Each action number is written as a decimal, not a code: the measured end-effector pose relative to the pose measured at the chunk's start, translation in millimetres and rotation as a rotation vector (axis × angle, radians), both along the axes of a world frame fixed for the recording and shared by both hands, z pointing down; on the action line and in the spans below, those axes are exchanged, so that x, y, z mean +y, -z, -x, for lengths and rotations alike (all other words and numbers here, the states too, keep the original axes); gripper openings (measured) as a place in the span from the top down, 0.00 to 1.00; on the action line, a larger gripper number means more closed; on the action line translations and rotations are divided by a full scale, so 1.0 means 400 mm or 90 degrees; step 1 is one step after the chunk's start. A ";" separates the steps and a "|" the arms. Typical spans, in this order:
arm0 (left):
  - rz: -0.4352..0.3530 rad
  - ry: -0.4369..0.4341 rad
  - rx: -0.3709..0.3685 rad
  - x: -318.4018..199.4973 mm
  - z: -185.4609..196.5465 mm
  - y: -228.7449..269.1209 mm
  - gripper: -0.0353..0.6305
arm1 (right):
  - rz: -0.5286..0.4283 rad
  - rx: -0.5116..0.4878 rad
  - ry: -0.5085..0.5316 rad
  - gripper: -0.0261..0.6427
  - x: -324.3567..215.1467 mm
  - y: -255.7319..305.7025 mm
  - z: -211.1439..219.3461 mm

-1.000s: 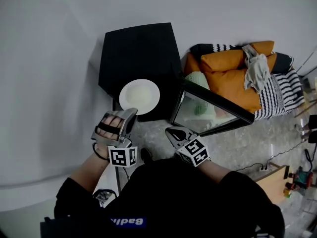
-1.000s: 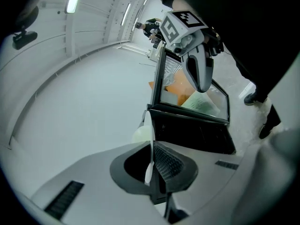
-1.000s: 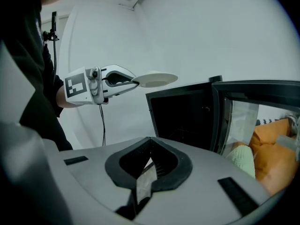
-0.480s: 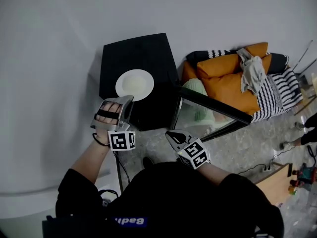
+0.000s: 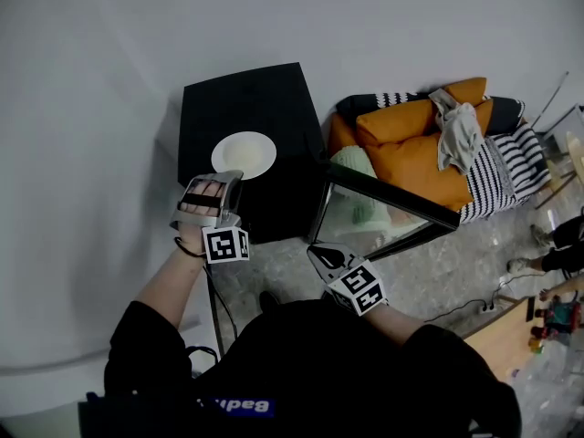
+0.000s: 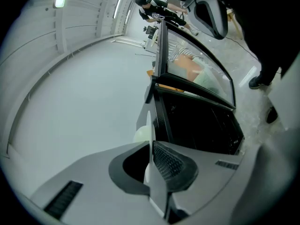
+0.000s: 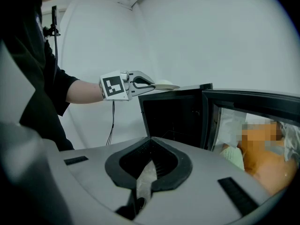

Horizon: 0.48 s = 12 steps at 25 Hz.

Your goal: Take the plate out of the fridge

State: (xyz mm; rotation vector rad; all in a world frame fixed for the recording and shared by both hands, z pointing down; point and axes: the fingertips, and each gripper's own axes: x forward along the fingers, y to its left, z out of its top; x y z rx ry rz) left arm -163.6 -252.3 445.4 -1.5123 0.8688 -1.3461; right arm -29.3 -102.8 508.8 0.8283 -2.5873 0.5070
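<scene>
the plate [image 5: 244,154] is already out of the fridge [image 5: 246,99], pinched by its rim in the left hand-held gripper [image 5: 230,177] over the front edge of the fridge's top, while the right hand-held gripper [image 5: 316,253] hangs pressed together and empty, so only setting the plate down seems left.

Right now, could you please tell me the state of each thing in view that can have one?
White round plate: out of the fridge, held level by its rim over the fridge top.
Small black fridge: open.
Glass fridge door: swung wide open.
Left gripper: jaws shut on the plate's rim.
Right gripper: jaws shut, empty.
</scene>
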 end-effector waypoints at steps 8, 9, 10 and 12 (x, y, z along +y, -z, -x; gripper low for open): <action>0.016 0.009 0.009 -0.043 0.005 -0.033 0.92 | 0.009 0.010 -0.002 0.95 -0.006 -0.015 0.004; 0.018 0.008 0.010 -0.046 0.003 -0.034 0.92 | 0.009 0.011 -0.002 0.95 -0.007 -0.015 0.004; 0.020 0.006 0.009 -0.048 0.000 -0.035 0.92 | 0.009 0.011 -0.002 0.95 -0.008 -0.016 0.004; 0.029 0.002 0.007 -0.052 -0.004 -0.044 0.92 | 0.011 0.012 -0.002 0.95 -0.011 -0.018 0.005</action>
